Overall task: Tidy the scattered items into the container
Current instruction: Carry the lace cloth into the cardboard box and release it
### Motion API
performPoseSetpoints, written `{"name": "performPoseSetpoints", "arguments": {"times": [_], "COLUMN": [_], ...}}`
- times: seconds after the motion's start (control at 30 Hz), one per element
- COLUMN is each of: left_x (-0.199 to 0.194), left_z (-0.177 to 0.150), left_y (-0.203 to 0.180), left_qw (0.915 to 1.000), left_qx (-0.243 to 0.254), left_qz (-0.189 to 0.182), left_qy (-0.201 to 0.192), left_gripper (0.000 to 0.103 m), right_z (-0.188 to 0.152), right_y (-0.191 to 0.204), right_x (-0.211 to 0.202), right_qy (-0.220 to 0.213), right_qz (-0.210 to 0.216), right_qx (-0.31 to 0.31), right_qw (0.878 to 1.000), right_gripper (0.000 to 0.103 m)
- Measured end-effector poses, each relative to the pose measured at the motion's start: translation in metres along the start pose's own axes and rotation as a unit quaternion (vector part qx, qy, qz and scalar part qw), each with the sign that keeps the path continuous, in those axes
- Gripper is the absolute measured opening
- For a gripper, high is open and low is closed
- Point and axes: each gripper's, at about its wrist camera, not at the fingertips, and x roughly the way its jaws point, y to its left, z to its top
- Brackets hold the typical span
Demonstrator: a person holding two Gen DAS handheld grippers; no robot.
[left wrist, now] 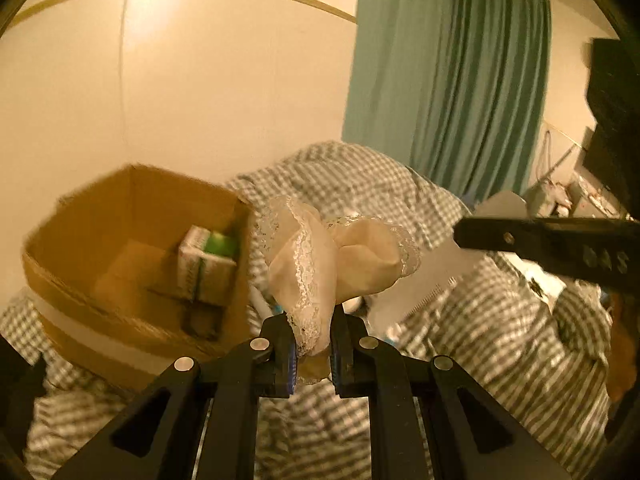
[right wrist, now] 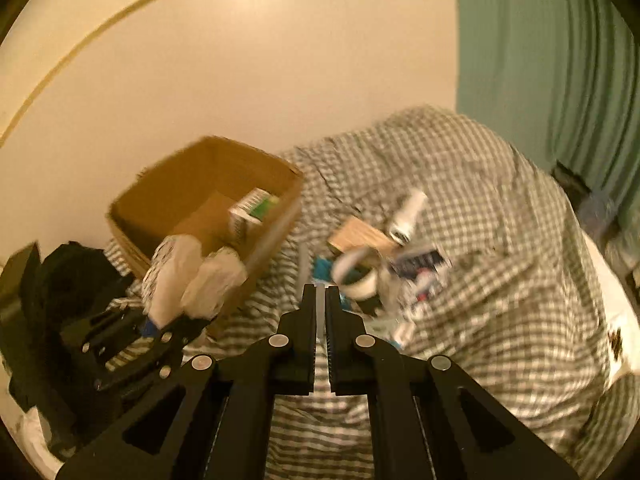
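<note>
- Left gripper (left wrist: 313, 344), in the left wrist view, has its jaws pinched nearly together on a lace-trimmed cream cloth (left wrist: 320, 264), which billows up toward 12 o'clock above the fingers.
- At 10 o'clock sits the cardboard box (left wrist: 80, 280), open-topped, with a green-and-white carton (left wrist: 206, 264) already inside.
- At 3 o'clock the right gripper's black finger reaches in with a white sheet of paper (left wrist: 432, 280), seemingly caught in it.
- Judging by the folds, the cloth is light, limp and snag-prone at the lace; a bunched pinch suits it best.
- Right gripper (right wrist: 320, 300), in the right wrist view, is almost closed, only a thin pale strip showing between the jaws; probably the paper's edge.
- At 10 o'clock the box (right wrist: 132, 236) stands on the checked bedspread (right wrist: 480, 280), the cloth (right wrist: 188, 280) held just beside its near wall.
- At 1 o'clock lies blurred clutter: a tape roll (right wrist: 358, 276), a white tube (right wrist: 408, 212).
</note>
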Motion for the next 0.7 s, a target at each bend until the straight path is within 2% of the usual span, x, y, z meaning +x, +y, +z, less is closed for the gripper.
{"name": "performPoseSetpoints", "arguments": {"times": [0.3,0.5,0.7], "left_x": [0.004,0.022,0.051], "left_z": [0.038,0.041,0.036], "left_y": [0.067,0.106,0.138], "left_qw": [0.9982,0.9960,0.9936], "left_qx": [-0.025,-0.044,-0.060], "left_qz": [0.054,0.077,0.093], "left_qy": [-0.004,0.006,0.025], "left_gripper": [0.012,0.012,0.012], "right_z": [0.045,0.062,0.072], "right_y": [0.063,0.089,0.115], "right_x": [0.005,0.041,0.095], "right_qy": [-0.016,-0.003,0.030], "right_qz": [0.041,0.062,0.084], "right_qx": [-0.045,-0.052,-0.051], "right_qw": [0.998,0.997,0.995], "right_gripper": [0.004,0.004,0.004]}}
